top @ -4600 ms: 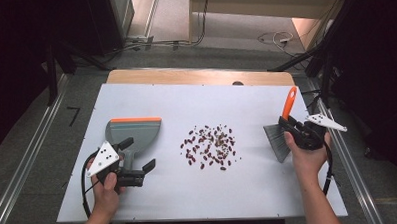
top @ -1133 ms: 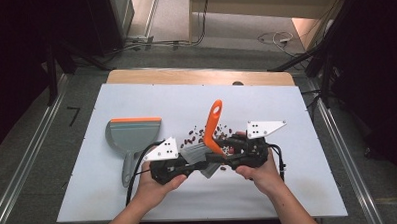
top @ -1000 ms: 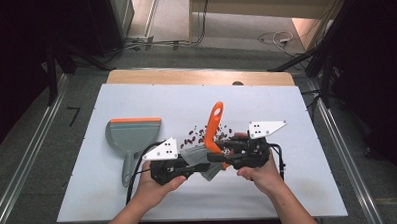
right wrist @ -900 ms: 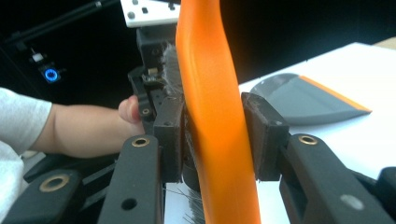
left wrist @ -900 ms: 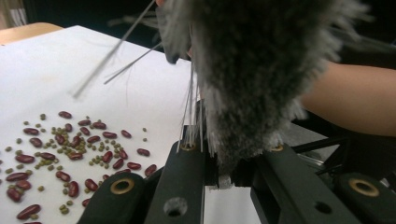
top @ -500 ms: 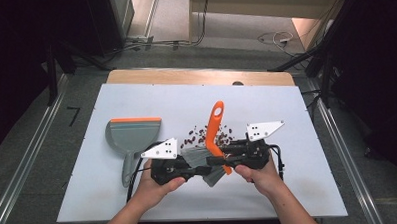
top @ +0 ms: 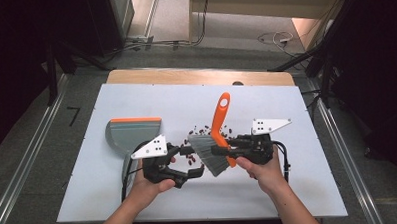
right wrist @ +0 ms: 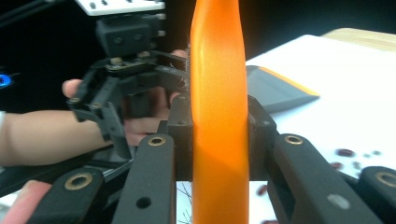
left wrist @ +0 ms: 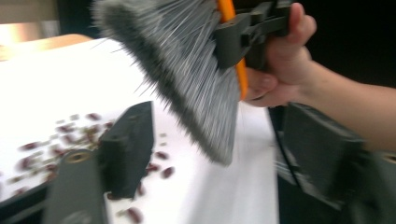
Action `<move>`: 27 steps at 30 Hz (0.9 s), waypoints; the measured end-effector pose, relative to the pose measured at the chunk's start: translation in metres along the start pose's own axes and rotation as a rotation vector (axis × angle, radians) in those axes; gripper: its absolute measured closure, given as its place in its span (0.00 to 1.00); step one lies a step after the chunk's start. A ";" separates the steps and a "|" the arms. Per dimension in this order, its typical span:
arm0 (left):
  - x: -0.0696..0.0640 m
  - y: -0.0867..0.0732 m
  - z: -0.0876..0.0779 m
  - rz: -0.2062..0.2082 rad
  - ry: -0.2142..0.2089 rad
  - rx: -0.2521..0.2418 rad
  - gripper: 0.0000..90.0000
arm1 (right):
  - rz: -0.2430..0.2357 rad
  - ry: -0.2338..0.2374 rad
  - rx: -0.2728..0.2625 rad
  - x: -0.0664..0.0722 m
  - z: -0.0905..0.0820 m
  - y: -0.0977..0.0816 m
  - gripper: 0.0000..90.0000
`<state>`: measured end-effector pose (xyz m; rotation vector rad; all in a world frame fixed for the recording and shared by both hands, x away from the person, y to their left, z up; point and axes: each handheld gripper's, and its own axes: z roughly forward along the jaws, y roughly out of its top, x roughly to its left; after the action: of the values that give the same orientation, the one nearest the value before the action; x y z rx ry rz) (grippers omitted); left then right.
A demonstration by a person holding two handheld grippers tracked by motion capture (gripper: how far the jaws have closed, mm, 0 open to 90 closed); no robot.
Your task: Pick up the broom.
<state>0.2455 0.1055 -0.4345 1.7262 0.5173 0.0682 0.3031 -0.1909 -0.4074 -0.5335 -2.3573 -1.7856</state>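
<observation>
Left gripper (top: 191, 173) hangs with jaws spread, holding nothing, just under the brush (top: 215, 141) bristles. Right gripper (top: 219, 151) pinches the orange handle, bristles lifted off the table (top: 299, 188). Beyond lie the beans (top: 199, 132), then the dustpan (top: 132, 135) at left. Risk, I judge: the bristles could snag on the open jaws and flick beans away.

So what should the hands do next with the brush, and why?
Probably close the open left tongs on the brush's grey bristles. The bristles hang between the left tongs' spread jaws, while the right tongs grip the orange handle, and the beans are not yet swept toward the dustpan.
</observation>
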 end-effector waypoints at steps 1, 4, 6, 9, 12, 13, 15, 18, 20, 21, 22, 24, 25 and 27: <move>0.003 -0.001 -0.006 -0.008 0.034 -0.004 0.21 | 0.006 -0.019 0.000 -0.001 -0.002 0.000 0.76; 0.005 -0.002 -0.011 -0.013 0.058 -0.011 0.15 | 0.007 -0.081 0.013 -0.003 -0.004 0.001 0.76; 0.009 -0.004 -0.019 -0.024 0.088 -0.016 0.12 | 0.011 -0.119 0.030 -0.004 -0.006 0.002 0.76; 0.011 -0.006 -0.024 -0.032 0.106 -0.017 0.08 | 0.007 -0.165 0.035 -0.006 -0.008 0.003 0.76; 0.013 -0.008 -0.031 -0.026 0.129 -0.015 0.04 | 0.004 -0.202 0.039 -0.006 -0.009 0.004 0.76; 0.013 -0.008 -0.033 -0.024 0.128 -0.019 0.01 | 0.007 -0.222 0.047 -0.008 -0.011 0.004 0.76; 0.014 -0.009 -0.037 -0.025 0.133 -0.035 0.00 | 0.007 -0.239 0.047 -0.008 -0.012 0.004 0.76; 0.016 -0.010 -0.041 -0.018 0.145 -0.048 0.00 | 0.009 -0.303 0.061 -0.011 -0.014 0.003 0.76; 0.017 -0.011 -0.044 -0.014 0.148 -0.051 0.00 | 0.007 -0.325 0.069 -0.013 -0.015 0.003 0.76; 0.017 -0.011 -0.044 -0.011 0.154 -0.050 0.00 | 0.006 -0.334 0.071 -0.014 -0.016 0.002 0.76; 0.017 -0.011 -0.045 -0.006 0.161 -0.044 0.00 | 0.006 -0.334 0.071 -0.014 -0.016 0.002 0.76; 0.017 -0.012 -0.045 0.003 0.172 -0.035 0.00 | 0.012 -0.362 0.073 -0.015 -0.018 0.002 0.76; 0.017 -0.012 -0.045 0.010 0.176 -0.033 0.00 | 0.014 -0.383 0.077 -0.016 -0.020 0.002 0.76; 0.017 -0.013 -0.046 0.010 0.177 -0.037 0.00 | 0.010 -0.402 0.083 -0.017 -0.021 0.002 0.76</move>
<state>0.2419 0.1555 -0.4402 1.6952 0.6342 0.2380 0.3173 -0.2140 -0.4051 -0.9695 -2.6596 -1.6962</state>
